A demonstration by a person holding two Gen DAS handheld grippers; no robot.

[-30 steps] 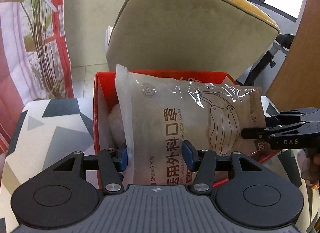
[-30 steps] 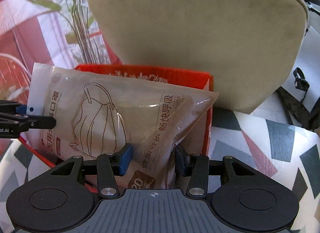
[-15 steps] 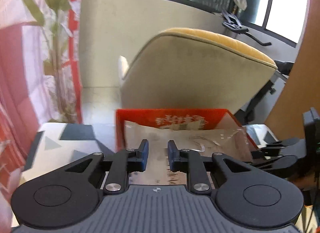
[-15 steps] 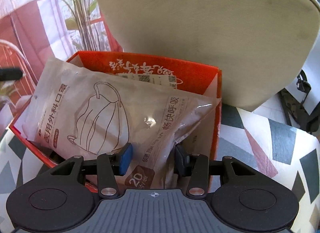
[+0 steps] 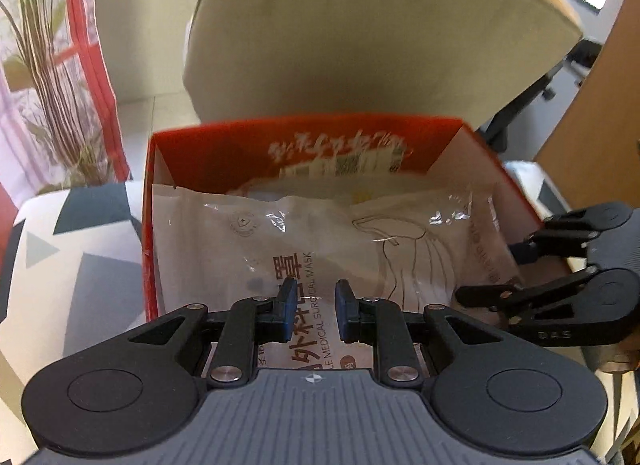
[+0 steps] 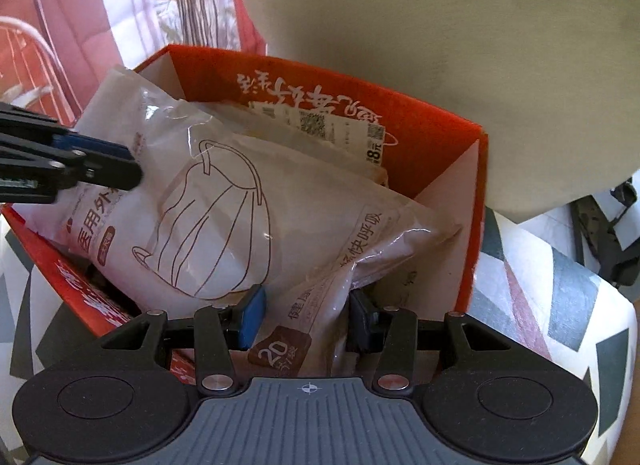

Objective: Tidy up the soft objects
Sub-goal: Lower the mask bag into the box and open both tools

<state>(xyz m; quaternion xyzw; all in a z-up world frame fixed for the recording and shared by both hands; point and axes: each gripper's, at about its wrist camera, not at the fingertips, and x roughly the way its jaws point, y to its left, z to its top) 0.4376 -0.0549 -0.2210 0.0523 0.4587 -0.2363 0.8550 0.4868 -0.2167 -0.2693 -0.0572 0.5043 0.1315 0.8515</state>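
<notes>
A clear bag of surgical masks [image 5: 360, 233] lies tilted inside the red cardboard box [image 5: 320, 137]. My left gripper [image 5: 312, 309] hovers over the bag's near left part. Its blue pads stand a narrow gap apart with nothing pinched between them. In the right wrist view the left gripper [image 6: 120, 169] rests against the bag's [image 6: 224, 205] upper left end. My right gripper [image 6: 306, 317] is shut on the bag's lower corner, by the brown "20" label, just inside the box [image 6: 420, 125]. From the left wrist view the right gripper [image 5: 488, 273] sits at the box's right side.
Other flat packets [image 6: 320, 125] stand against the box's back wall. A beige chair back [image 5: 380, 25] rises right behind the box. The box sits on a tablecloth [image 5: 80, 265] with grey and red shapes. A plant [image 5: 52, 85] stands left, a wooden panel [image 5: 600, 125] right.
My left gripper let go of the bag's left edge, narrowed its jaws, lifted away and came back down over the bag. The bag sank from upright into the box. The right grip held.
</notes>
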